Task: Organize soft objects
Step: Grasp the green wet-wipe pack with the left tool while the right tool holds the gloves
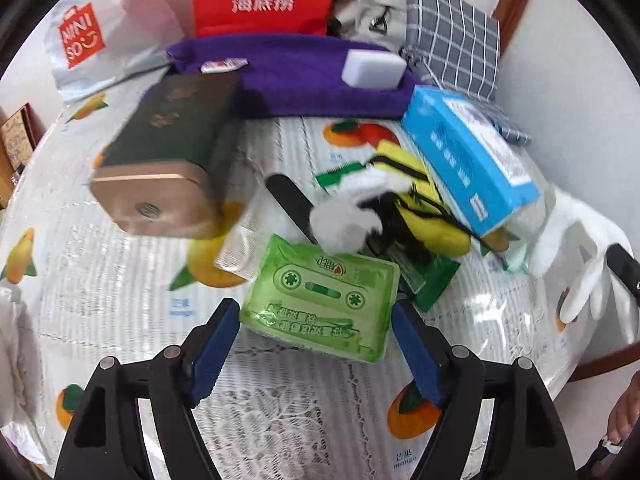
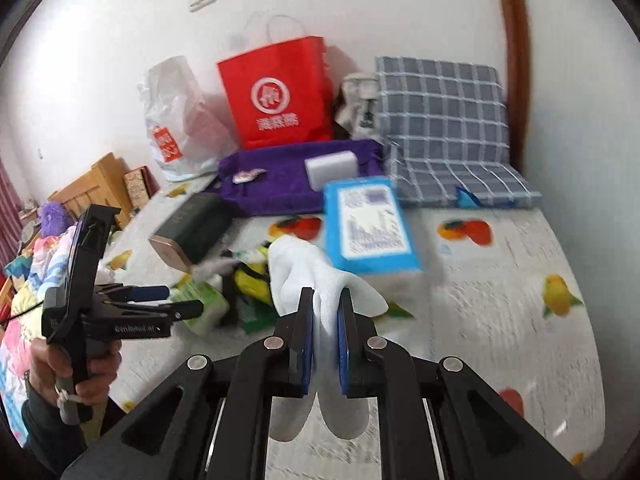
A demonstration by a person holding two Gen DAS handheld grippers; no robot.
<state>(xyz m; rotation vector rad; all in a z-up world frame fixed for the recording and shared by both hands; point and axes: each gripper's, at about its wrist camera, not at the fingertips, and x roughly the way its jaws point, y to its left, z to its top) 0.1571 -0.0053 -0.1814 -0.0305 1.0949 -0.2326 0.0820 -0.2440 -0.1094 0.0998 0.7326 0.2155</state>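
Observation:
My right gripper [image 2: 325, 300] is shut on a white glove [image 2: 304, 268] and holds it above the table; the glove also shows at the right of the left wrist view [image 1: 576, 248]. My left gripper [image 1: 314, 312] is open, its fingers on either side of a green tissue pack [image 1: 324, 304] on the table; the gripper shows from the side in the right wrist view [image 2: 180, 300]. A yellow and black pouch [image 1: 424, 208] and a white fluffy item [image 1: 348, 216] lie in the pile behind the pack. A purple towel [image 1: 304, 80] carries a white sponge [image 1: 374, 69].
A dark green and copper box [image 1: 168, 152] and a blue tissue box [image 1: 468, 160] flank the pile. A red paper bag [image 2: 280, 92], a white plastic bag [image 2: 176, 120] and a grey checked cushion [image 2: 444, 124] stand along the wall. The fruit-print tablecloth [image 2: 500, 280] covers the table.

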